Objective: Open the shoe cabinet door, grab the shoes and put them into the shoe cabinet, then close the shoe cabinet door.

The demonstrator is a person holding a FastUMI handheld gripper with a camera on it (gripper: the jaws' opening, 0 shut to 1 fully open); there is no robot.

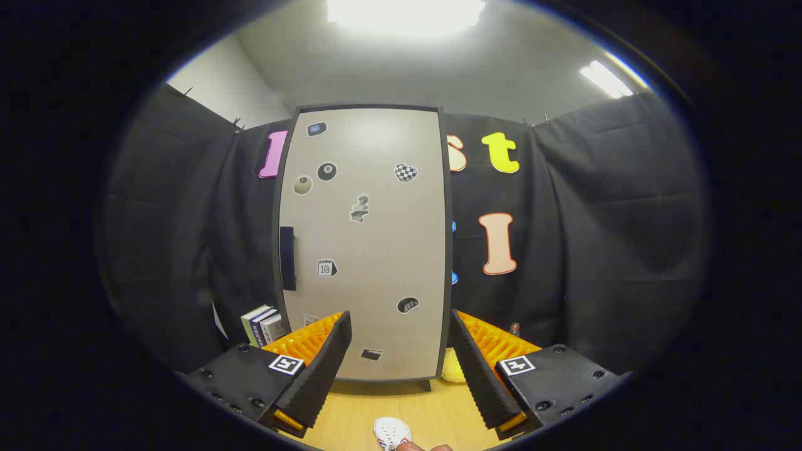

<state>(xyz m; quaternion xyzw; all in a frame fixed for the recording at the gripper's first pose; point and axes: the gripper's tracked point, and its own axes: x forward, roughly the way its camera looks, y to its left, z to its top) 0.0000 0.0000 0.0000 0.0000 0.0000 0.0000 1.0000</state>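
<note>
- The shoe cabinet [366,244] stood upright on the wooden table [357,407], straight ahead of the gripper [399,363], backed by the black cloth wall of the booth.
- Its pale door [376,207] was closed, flat against the dark frame, and showed several small stickers scattered over its face.
- A dark handle [287,258] sat on the left edge of the door, about halfway up.
- The jaws stood wide apart with nothing between them; through the gap the lower part of the door and the bare tabletop could be seen.
- Both fingers [326,369] pointed toward the foot of the cabinet, touching neither the door nor the handle.
- A white shoe [393,432] lay on the table between the fingers, nearer the camera than their tips, well short of the cabinet.
- Something that looked like a fingertip [416,446] showed just beside the shoe; whether it touched the shoe could not be told.
- A soft yellow object [452,371] lay at the cabinet's lower right corner, half hidden by the right finger; what it was could not be told.
- A few books [263,322] stood upright to the left of the cabinet, just beyond the left finger.
- A small bottle-like thing [514,328] rose beyond the right finger, too small to identify.
- Ceiling lights [406,12] glared above the cabinet.
</note>
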